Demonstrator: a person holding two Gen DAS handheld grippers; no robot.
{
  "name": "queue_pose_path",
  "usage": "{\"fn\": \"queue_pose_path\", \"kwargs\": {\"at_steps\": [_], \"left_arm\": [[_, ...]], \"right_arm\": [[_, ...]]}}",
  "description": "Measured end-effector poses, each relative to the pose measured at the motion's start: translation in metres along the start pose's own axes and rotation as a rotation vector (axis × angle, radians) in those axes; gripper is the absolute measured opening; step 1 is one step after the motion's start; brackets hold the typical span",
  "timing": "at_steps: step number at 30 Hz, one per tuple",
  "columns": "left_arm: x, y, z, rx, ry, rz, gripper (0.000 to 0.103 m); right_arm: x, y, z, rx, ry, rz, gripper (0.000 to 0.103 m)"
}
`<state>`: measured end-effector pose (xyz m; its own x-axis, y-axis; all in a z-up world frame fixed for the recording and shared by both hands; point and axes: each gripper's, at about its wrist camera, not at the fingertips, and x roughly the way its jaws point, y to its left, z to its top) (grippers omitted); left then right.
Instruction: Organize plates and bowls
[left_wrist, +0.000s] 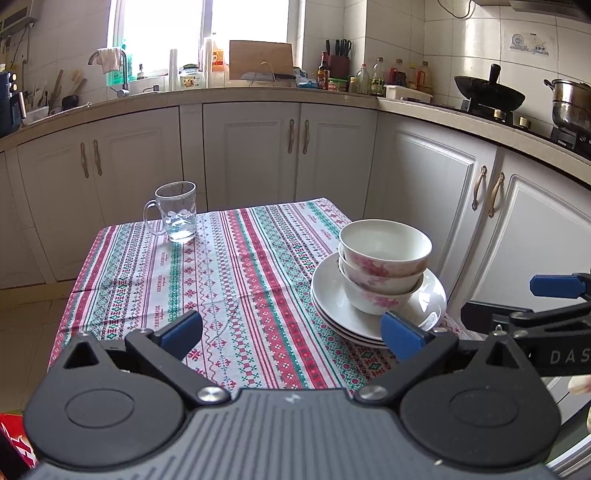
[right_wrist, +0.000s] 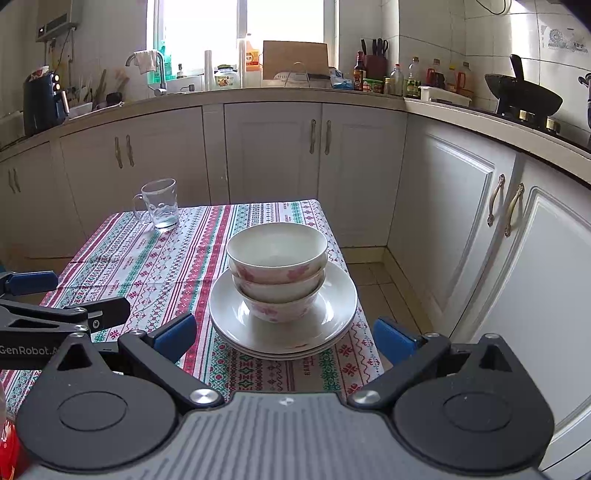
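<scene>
Three white bowls with pink flowers (left_wrist: 384, 269) (right_wrist: 277, 271) are nested in one stack. The stack rests on a pile of white plates (left_wrist: 328, 295) (right_wrist: 334, 306) near the right edge of the table. My left gripper (left_wrist: 291, 332) is open, low over the near cloth, with the plates just past its right fingertip. My right gripper (right_wrist: 284, 338) is open too, a little short of the plates' near rim, with nothing between its fingers. Each gripper's arm shows at the edge of the other's view.
A glass mug (left_wrist: 175, 212) (right_wrist: 159, 205) stands at the table's far left corner. The table (left_wrist: 229, 280) (right_wrist: 147, 266) wears a striped patterned cloth. White cabinets ring it, with a counter full of bottles, a wok (left_wrist: 487, 92) and a pot. Tiled floor lies right of the table.
</scene>
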<state>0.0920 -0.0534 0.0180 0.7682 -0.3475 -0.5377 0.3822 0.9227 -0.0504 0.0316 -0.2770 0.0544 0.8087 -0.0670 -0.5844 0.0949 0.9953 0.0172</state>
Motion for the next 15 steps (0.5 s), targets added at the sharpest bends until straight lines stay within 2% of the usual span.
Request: {"fn": "queue_pose_path", "kwargs": {"at_steps": [15], "left_arm": [[0.0007,-0.0002,0.0005,-0.009,0.008,0.004,0.102]], "right_arm": [[0.001,0.0011,-0.0004,-0.007,-0.005,-0.006,0.103]]}}
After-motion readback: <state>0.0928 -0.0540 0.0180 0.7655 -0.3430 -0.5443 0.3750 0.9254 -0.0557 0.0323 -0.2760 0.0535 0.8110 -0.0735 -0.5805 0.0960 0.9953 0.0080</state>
